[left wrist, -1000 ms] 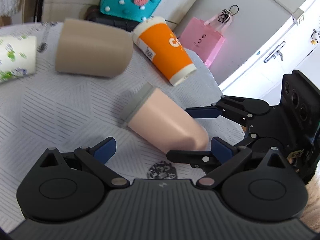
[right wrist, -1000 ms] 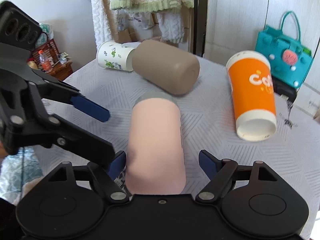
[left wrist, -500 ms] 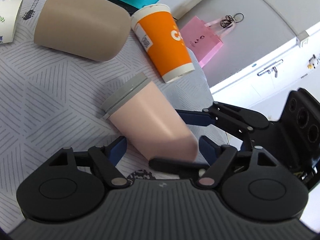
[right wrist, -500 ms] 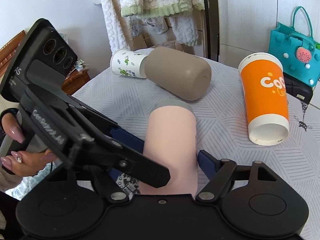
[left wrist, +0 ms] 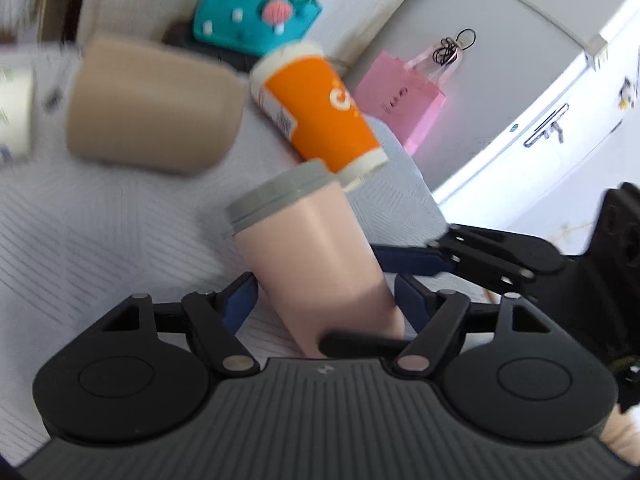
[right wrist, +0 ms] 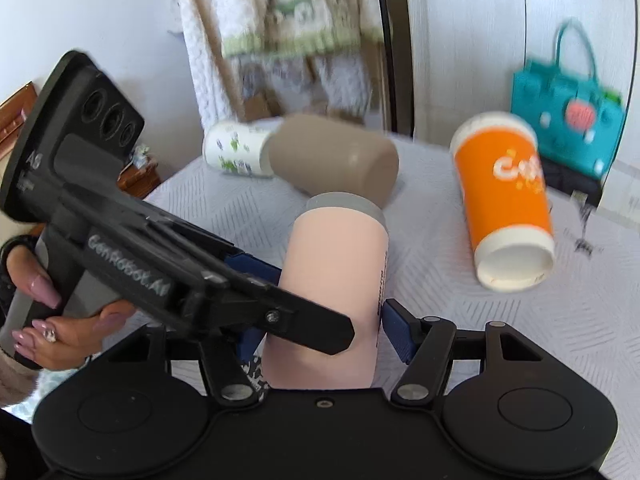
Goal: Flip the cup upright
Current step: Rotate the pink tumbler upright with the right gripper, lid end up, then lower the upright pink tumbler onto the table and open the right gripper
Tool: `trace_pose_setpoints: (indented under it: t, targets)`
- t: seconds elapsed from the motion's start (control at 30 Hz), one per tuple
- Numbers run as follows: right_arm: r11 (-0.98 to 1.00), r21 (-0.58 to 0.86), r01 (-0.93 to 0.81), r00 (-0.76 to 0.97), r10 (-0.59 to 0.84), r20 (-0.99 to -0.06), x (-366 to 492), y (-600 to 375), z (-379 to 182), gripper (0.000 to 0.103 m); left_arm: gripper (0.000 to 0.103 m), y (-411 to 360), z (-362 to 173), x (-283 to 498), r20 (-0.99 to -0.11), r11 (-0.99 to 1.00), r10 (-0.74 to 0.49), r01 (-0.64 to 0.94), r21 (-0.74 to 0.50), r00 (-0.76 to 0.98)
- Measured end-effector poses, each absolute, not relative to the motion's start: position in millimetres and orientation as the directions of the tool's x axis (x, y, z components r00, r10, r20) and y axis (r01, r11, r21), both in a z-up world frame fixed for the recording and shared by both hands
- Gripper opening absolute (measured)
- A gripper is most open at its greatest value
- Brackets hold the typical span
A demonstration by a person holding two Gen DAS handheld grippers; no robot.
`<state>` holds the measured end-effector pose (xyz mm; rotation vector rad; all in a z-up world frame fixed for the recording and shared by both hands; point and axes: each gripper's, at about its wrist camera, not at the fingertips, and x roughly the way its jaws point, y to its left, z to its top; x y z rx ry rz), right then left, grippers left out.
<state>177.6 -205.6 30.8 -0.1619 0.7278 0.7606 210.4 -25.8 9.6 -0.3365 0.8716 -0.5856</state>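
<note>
A pink cup (left wrist: 312, 256) with a grey rim band is tilted up off the patterned tablecloth, grey end away from me. My left gripper (left wrist: 324, 300) is shut on its lower body, blue pads on both sides. My right gripper (right wrist: 320, 332) is shut on the same pink cup (right wrist: 336, 276) from the crossing direction. The left tool's fingers (right wrist: 280, 316) cross in front of the cup in the right wrist view. The right tool's fingers (left wrist: 412, 260) show beside the cup in the left wrist view.
An orange paper cup (right wrist: 504, 204) lies on its side to the right. A tan cup (right wrist: 336, 160) and a white floral cup (right wrist: 234, 150) lie behind. A teal bag (right wrist: 568, 108) stands at the back. The table edge (left wrist: 424, 196) runs near the pink bag (left wrist: 400, 100).
The left gripper moved in around the pink cup and shut on it. Both grippers now hold it, and its grey end has risen off the cloth. The views blur from motion.
</note>
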Motion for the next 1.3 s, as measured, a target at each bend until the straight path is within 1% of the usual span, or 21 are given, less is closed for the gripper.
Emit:
trace_pose_setpoints:
  t: [0.1,0.2,0.3,0.4,0.47,0.53,0.57,0.6,0.63,0.7,0.83,0.97,1.03,1.1,1.3]
  targets:
    - [0.705,0.108,-0.701,0.506,0.599,-0.621,164.1,-203.1,34.9,0.064,0.070,-27.8,15.9,198.6,-0.611,0.831,-0.556,0.383,-0.403,0.564]
    - [0.708,0.055,-0.704,0.542,0.586,-0.602,157.6,-197.5,33.2,0.064,0.070,-24.6,20.1,196.9,-0.606,0.837,-0.547,0.389,-0.384,0.578]
    - [0.706,0.051,-0.707,0.555,0.598,-0.577,156.4,-197.1,32.0,0.063,0.069,-19.4,24.0,192.4,-0.595,0.847,-0.532,0.401,-0.350,0.603]
    - [0.706,0.023,-0.707,0.591,0.610,-0.528,153.0,-194.6,30.9,0.063,0.068,-15.3,27.8,186.7,-0.576,0.849,-0.526,0.420,-0.320,0.625]
    - [0.709,-0.021,-0.705,0.626,0.608,-0.488,147.6,-192.3,29.1,0.063,0.067,-13.6,29.8,184.5,-0.575,0.854,-0.518,0.423,-0.304,0.633]
    - [0.709,-0.099,-0.699,0.667,0.595,-0.449,142.7,-185.0,26.2,0.063,0.066,-8.5,32.5,185.2,-0.568,0.851,-0.523,0.420,-0.315,0.635]
    - [0.708,-0.157,-0.688,0.691,0.575,-0.437,141.3,-180.7,25.1,0.063,0.063,-7.0,34.3,184.5,-0.561,0.849,-0.527,0.427,-0.311,0.639]
    - [0.707,-0.204,-0.677,0.711,0.557,-0.429,141.7,-176.8,23.5,0.063,0.062,-6.0,36.3,184.0,-0.551,0.852,-0.522,0.430,-0.299,0.651]
    - [0.705,-0.212,-0.677,0.713,0.556,-0.427,144.6,-175.4,22.2,0.063,0.062,-4.7,38.1,180.7,-0.541,0.859,-0.509,0.433,-0.273,0.669]
    - [0.715,-0.160,-0.680,0.702,0.574,-0.421,153.9,-178.3,22.3,0.063,0.063,-5.7,40.2,181.4,-0.538,0.870,-0.488,0.430,-0.239,0.687]
    - [0.724,-0.117,-0.679,0.697,0.588,-0.410,161.1,-179.9,23.7,0.063,0.062,-5.6,39.1,187.0,-0.527,0.876,-0.480,0.421,-0.237,0.701]
    - [0.741,0.002,-0.672,0.685,0.622,-0.379,171.1,-189.3,17.6,0.063,0.062,-8.7,38.2,188.9,-0.501,0.880,-0.471,0.424,-0.214,0.726]
    - [0.750,-0.006,-0.662,0.703,0.618,-0.352,168.9,-191.3,11.8,0.063,0.063,-12.5,37.7,190.7,-0.495,0.879,-0.472,0.434,-0.198,0.729]
    - [0.756,-0.021,-0.654,0.712,0.606,-0.356,168.2,-191.2,8.4,0.063,0.063,-15.8,35.5,192.8,-0.496,0.874,-0.478,0.448,-0.188,0.725]
    - [0.761,0.022,-0.649,0.702,0.609,-0.370,175.5,-197.1,11.2,0.063,0.064,-23.6,36.5,192.2,-0.492,0.876,-0.468,0.459,-0.148,0.734]
